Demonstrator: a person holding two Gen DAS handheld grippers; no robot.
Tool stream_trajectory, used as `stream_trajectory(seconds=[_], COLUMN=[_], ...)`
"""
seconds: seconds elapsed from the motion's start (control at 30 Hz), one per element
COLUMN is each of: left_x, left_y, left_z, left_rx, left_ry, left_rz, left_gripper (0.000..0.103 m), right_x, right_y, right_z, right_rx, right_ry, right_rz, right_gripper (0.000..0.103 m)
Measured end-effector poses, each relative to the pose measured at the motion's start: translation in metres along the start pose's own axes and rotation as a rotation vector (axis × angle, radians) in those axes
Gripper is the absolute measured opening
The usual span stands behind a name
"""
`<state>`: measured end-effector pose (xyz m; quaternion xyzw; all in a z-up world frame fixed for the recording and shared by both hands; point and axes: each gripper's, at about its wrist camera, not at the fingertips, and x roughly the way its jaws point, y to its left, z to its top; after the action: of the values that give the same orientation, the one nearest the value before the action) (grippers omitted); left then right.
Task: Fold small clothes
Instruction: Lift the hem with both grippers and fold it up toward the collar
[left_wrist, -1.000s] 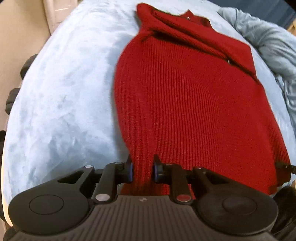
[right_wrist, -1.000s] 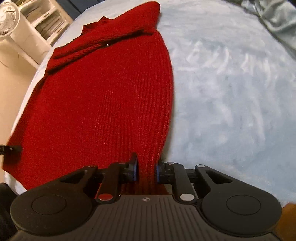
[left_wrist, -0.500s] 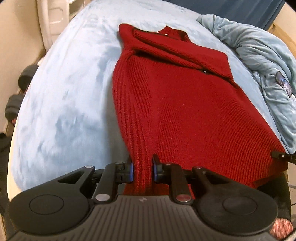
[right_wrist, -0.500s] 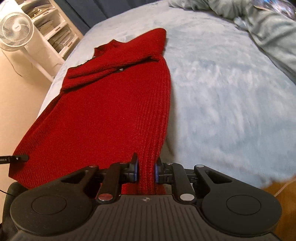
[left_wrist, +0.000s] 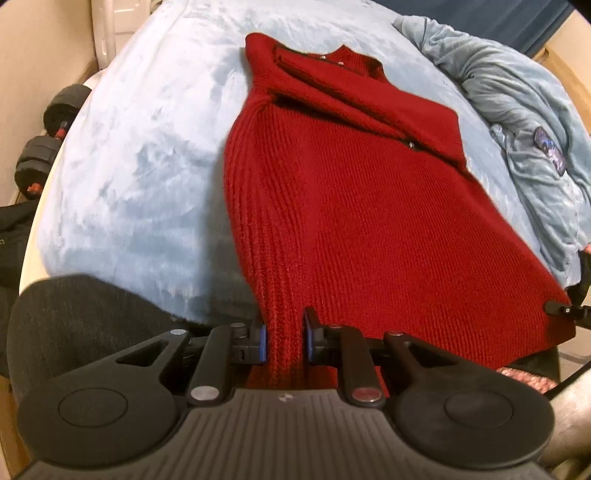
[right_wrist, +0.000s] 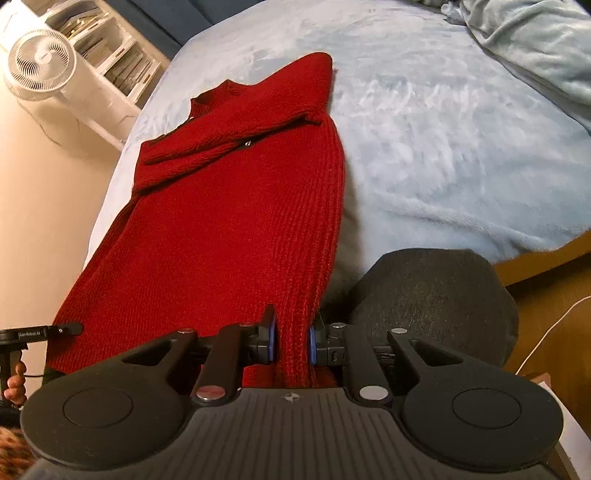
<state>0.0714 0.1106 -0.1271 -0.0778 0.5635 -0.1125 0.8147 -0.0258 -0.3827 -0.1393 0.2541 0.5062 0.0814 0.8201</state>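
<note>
You've drawn the hem back toward yourself over the last second: more of the pale blue blanket (left_wrist: 140, 177) now shows, and the bed's near edge has come into view, so the lift for the bottom-to-top fold looks underway. One red knit sweater (left_wrist: 369, 221), sleeves crossed over its chest, lies lengthwise there. Two grippers: your left gripper (left_wrist: 283, 341) and right gripper (right_wrist: 291, 341) each clamp a hem corner.
</note>
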Motion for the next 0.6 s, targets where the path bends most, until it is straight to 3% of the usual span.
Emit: stream_trajectory(seconds=[0.17, 0.33, 0.57, 0.6], left_x=[-0.007, -0.008, 0.038, 0.054], left_y=[-0.001, -0.004, 0.003, 0.009], left_z=[0.038, 0.103, 0.261, 0.287], left_rx=[-0.026, -0.025, -0.096, -0.135], left_ry=[-0.028, -0.087, -0.176, -0.186], left_rz=[-0.021, -0.056, -0.034, -0.028], left_gripper=[0.02, 0.02, 0.021, 0.026], right_x=[-0.001, 0.002, 0.07, 0.088], right_y=[0.001, 0.011, 0.021, 0.016], right_z=[0.039, 0.107, 0.25, 0.273], right_rx=[0.082, 0.108, 0.155, 0.195], right_ry=[-0.053, -0.111, -0.153, -0.155], right_rz=[0.046, 0.087, 0.019, -0.007], right_gripper=[0.017, 0.017, 0.018, 0.019])
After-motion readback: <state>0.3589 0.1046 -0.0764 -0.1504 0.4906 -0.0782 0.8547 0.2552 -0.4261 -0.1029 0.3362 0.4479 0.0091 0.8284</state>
